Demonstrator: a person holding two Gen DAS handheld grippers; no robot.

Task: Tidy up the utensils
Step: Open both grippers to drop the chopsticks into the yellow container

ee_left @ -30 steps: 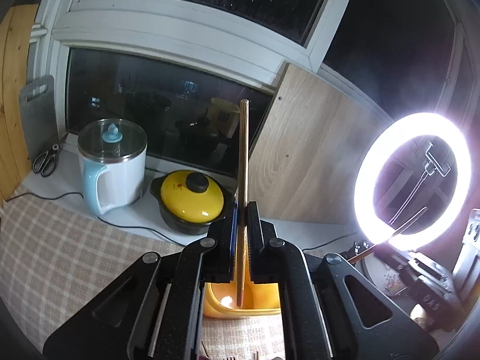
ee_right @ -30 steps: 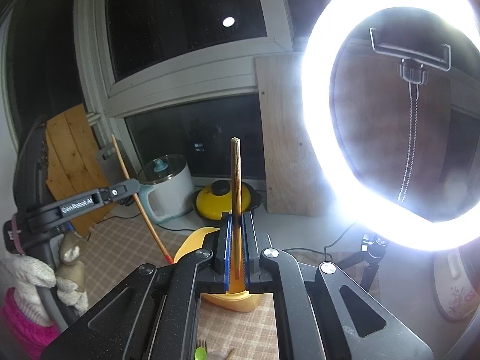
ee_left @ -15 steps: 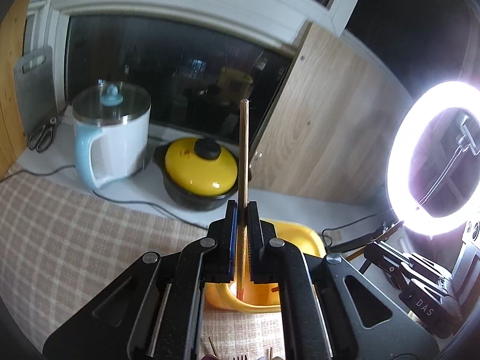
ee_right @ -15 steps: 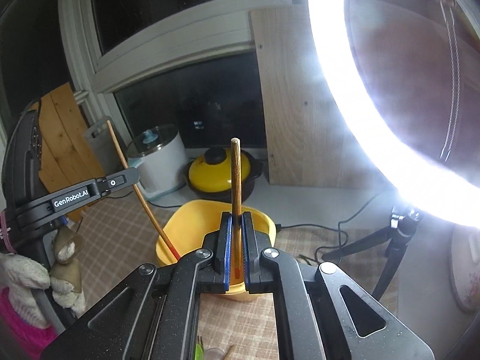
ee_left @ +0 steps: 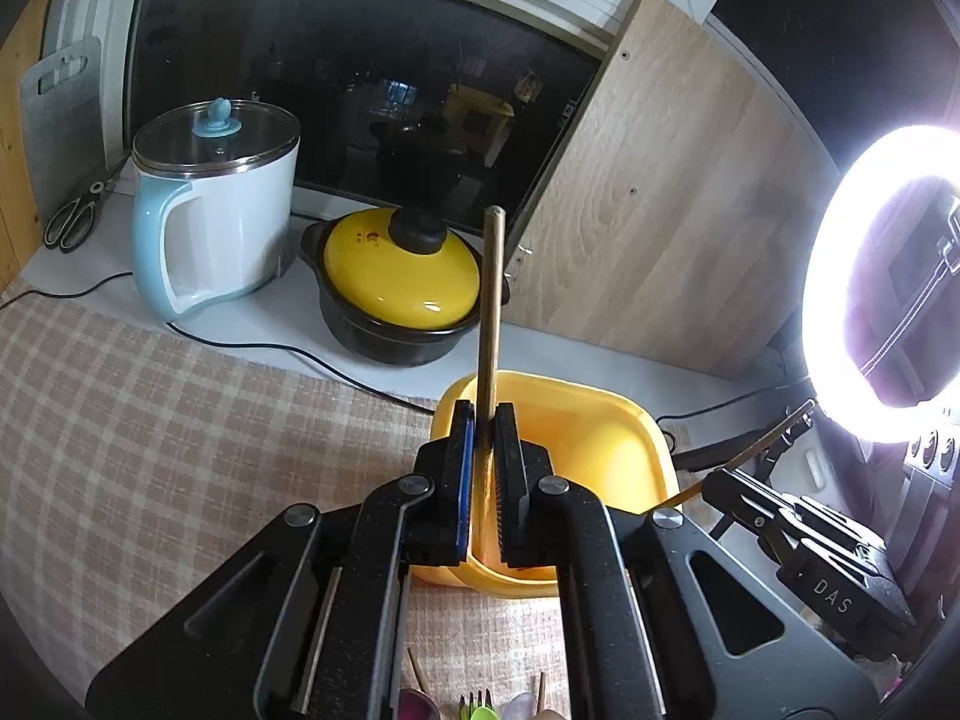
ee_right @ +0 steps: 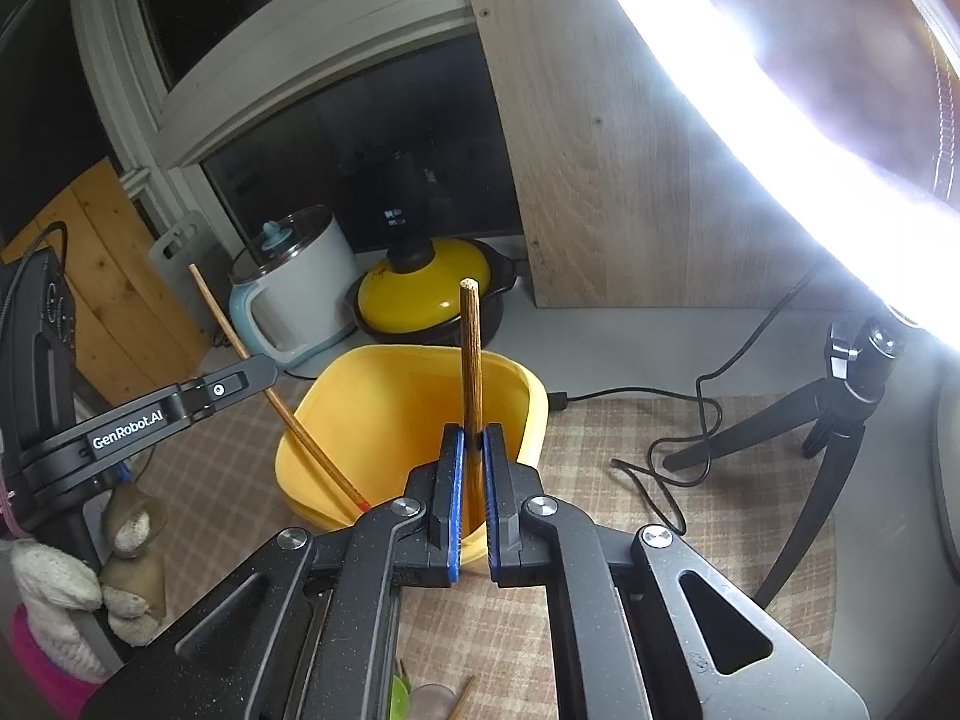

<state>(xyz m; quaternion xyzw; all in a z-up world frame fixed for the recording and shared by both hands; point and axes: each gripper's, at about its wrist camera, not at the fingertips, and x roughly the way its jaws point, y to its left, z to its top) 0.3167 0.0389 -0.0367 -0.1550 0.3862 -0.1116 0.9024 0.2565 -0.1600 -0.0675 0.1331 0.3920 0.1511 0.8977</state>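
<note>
My left gripper (ee_left: 486,420) is shut on a wooden chopstick (ee_left: 489,312) that stands upright between its pads, over the near rim of a yellow tub (ee_left: 600,414). My right gripper (ee_right: 471,438) is shut on a second upright wooden chopstick (ee_right: 470,360), just above the same yellow tub (ee_right: 384,360). In the right wrist view the left gripper (ee_right: 261,369) reaches in from the left, and its slanted chopstick (ee_right: 300,426) dips its red tip inside the tub. Both chopsticks' lower ends are hidden behind the jaws in their own views.
A white and blue electric pot (ee_left: 216,210) and a yellow-lidded black pot (ee_left: 399,288) stand behind the tub. A wooden board (ee_left: 660,210) leans at the window. A ring light (ee_left: 840,252) on a tripod (ee_right: 840,408) stands right. Loose utensils (ee_left: 477,708) lie near me. Cables cross the checked cloth.
Both grippers have sunk and tipped down toward the yellow tub, which now looms larger. The left chopstick's tip has gone from above the tub to inside it. Both grips stay shut.
</note>
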